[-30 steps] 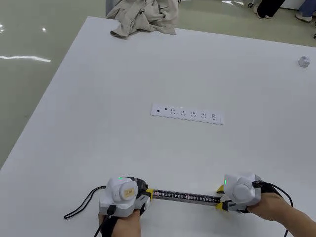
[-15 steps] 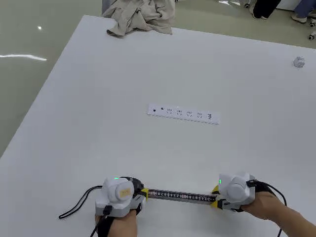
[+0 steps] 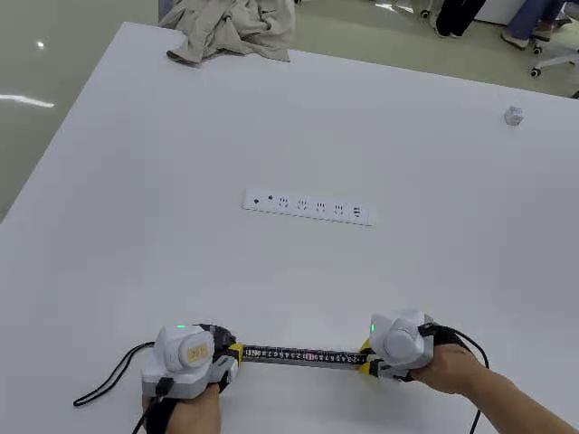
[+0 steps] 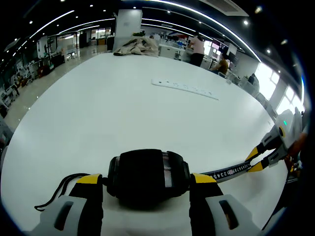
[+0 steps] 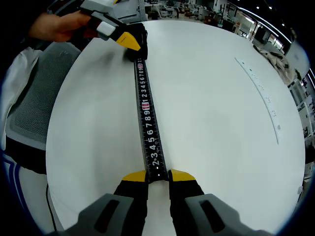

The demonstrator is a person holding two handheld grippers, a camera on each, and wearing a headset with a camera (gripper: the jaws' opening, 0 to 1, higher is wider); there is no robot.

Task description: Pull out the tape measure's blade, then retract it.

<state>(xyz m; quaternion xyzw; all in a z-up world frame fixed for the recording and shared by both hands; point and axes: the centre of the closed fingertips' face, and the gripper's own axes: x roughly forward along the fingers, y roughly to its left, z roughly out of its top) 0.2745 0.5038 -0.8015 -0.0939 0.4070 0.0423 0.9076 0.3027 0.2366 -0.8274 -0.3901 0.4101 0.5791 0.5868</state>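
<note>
Jaws are clamping: left gripper (image 4: 146,183) on the rigid black tape-measure case (image 4: 147,167), right gripper (image 5: 157,176) on the tip of the thin, springy black blade (image 5: 145,105).

Open-plan office or lab: big white table (image 3: 434,181) with power strip (image 3: 308,206), glossy floor (image 3: 45,99), wheeled chair (image 3: 552,56), ceiling light strips (image 4: 197,9), people (image 4: 198,45) at far desks (image 4: 170,48).

tape case (image 4: 147,174) left | blade (image 3: 303,356) runs right | power strip (image 3: 308,207) behind | cloth (image 3: 231,27) far-left corner
</note>
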